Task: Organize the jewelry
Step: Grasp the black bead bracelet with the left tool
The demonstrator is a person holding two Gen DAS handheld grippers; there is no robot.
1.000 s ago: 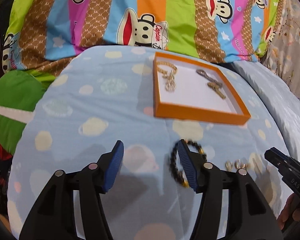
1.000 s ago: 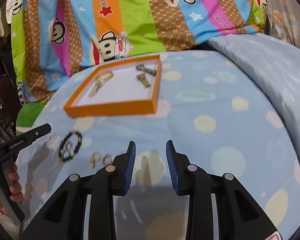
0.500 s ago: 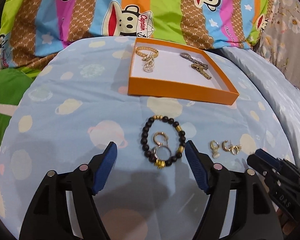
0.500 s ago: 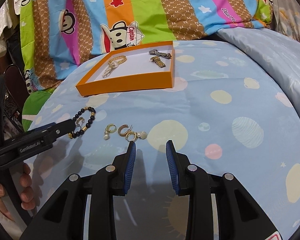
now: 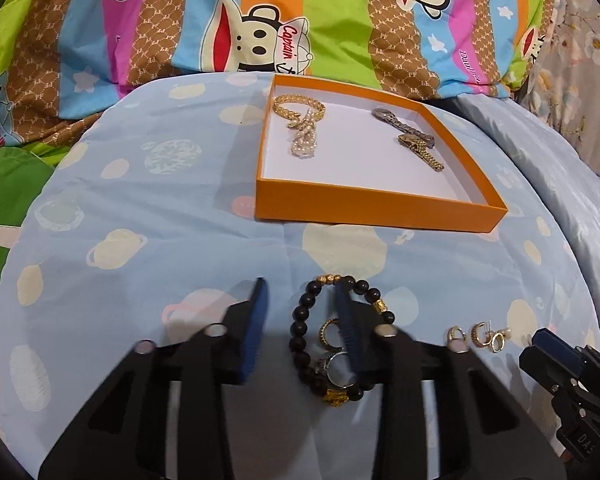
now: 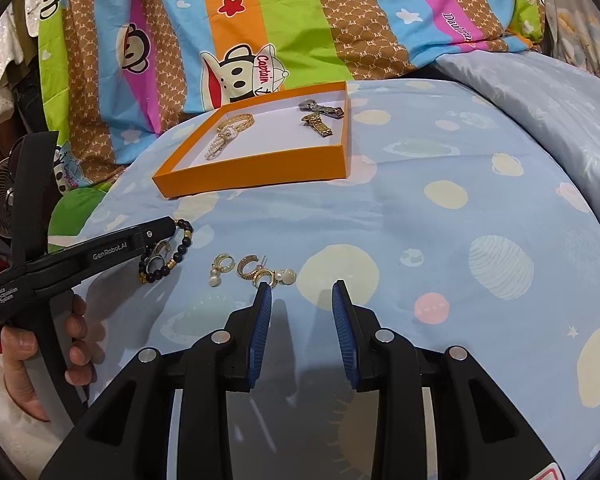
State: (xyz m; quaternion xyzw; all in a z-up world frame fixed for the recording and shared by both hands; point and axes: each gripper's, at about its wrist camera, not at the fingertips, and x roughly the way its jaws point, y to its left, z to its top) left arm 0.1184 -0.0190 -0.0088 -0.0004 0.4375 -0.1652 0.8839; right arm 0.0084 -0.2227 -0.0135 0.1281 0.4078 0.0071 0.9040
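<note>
Left gripper (image 5: 300, 320) jaws closing astride the beaded bracelet's (image 5: 300, 316) near arc, half-hiding rings inside; right gripper (image 6: 300, 312) jaws parted, empty

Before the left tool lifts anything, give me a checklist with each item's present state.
1. Bead bracelet in the left tool: ok. Its left strand lies between the closing jaws, not yet pinched.
2. Nothing else in the bite: not ok. Two rings lie inside the loop, right by the inner finger.
3. Room in the orange box: ok. There is bare floor between the gold bracelet and the watches.
4. Right tool out of the way: ok. It is open and empty, beside the earrings.
5. Earrings clear of the bracelet: ok. They lie apart.
6. Grip firm enough to lift: cannot tell.
</note>
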